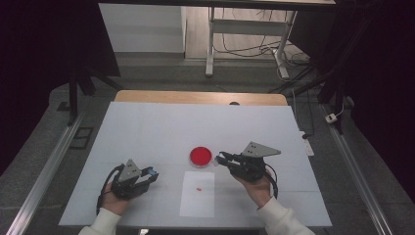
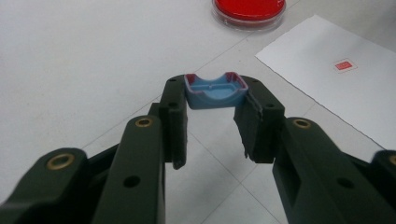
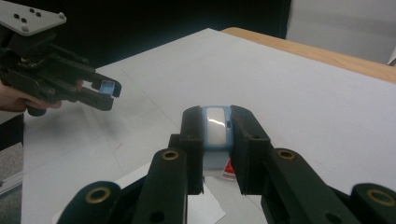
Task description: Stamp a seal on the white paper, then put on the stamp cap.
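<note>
Two small blue plastic pieces were held above a white table (image 1: 147, 127), one in each hand-held gripper. The left gripper (image 2: 215, 100), low on the person's left side in the high view, had its jaws closed narrowly on a shallow blue tray-like cap (image 2: 215, 92) with red-stained edges, gripped by its two sides at the jaw tips. In the right gripper view that same gripper (image 3: 105, 93) appeared at the upper left, a hand (image 3: 18, 98) wrapped round it. The right gripper (image 3: 215, 128) clamped a blue piece with a white glossy top (image 3: 215, 127) snugly between its jaws, lifted over the table beside a round red dish (image 1: 201, 156). The dish sat near the table's middle, just left of the right gripper's tips. A white sheet of paper (image 1: 197, 195) lay flat in front of the dish, between the two hands, bearing a small red mark (image 2: 345, 66).
</note>
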